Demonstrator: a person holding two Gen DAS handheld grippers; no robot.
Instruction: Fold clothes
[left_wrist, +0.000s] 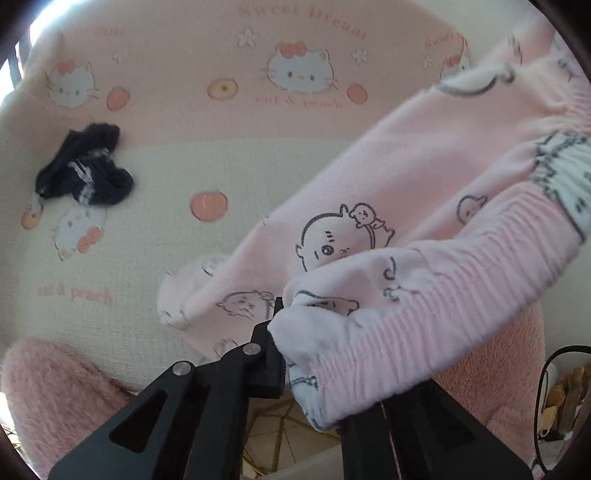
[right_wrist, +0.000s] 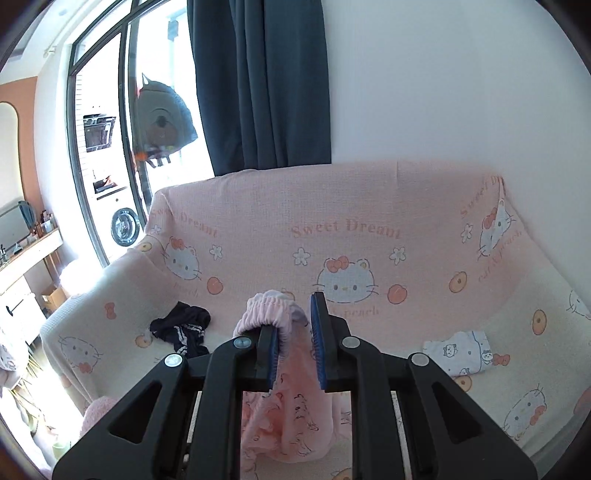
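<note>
Pink fleece trousers (left_wrist: 369, 177) printed with cartoon figures stretch across the left wrist view, held up over the sofa. My left gripper (left_wrist: 295, 325) is shut on one ribbed end of them; its right finger is hidden under the fabric. In the right wrist view my right gripper (right_wrist: 295, 314) is shut on the gathered elastic waistband (right_wrist: 269, 310), which bunches over the left finger. The rest of the trousers (right_wrist: 284, 417) hangs down between and below the fingers.
A sofa under a pink and cream cat-print blanket (right_wrist: 369, 229) fills both views. On its seat lie a crumpled navy garment (right_wrist: 183, 328) (left_wrist: 85, 170) at the left and a small folded white printed garment (right_wrist: 460, 350) at the right. A fluffy pink cushion (left_wrist: 48, 380) sits near the front edge.
</note>
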